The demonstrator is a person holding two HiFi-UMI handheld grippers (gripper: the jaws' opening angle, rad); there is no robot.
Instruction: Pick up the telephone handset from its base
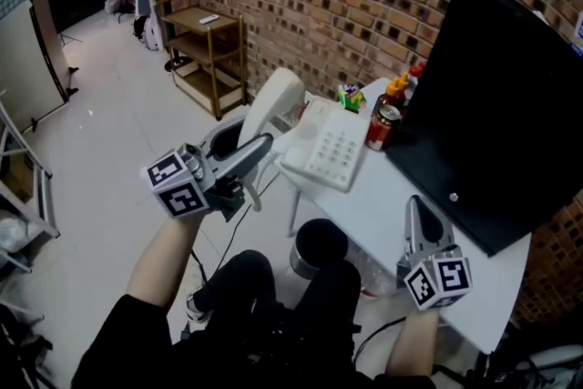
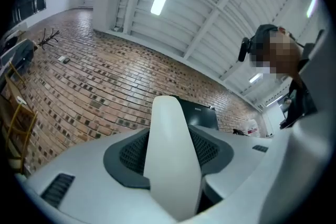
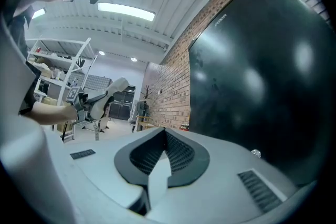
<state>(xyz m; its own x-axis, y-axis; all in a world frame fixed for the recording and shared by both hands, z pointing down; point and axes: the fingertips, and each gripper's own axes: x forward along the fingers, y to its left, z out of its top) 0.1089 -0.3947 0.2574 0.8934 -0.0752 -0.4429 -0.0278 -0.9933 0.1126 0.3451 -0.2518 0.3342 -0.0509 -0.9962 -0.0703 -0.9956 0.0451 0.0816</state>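
Beside the table point(image 1: 390, 216), left gripper point(image 1: 258, 144) jaws clamping handset point(image 1: 275, 101), right gripper point(image 1: 417, 209) jaws together

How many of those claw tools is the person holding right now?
2. The left gripper, held up off the desk's edge, is clamped on the white telephone handset. The right gripper is shut and empty, low over the desk beside the black monitor.

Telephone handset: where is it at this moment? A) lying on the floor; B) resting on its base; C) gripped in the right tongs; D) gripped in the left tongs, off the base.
D: the handset sits clamped between the left tongs, held off the base beside the table.
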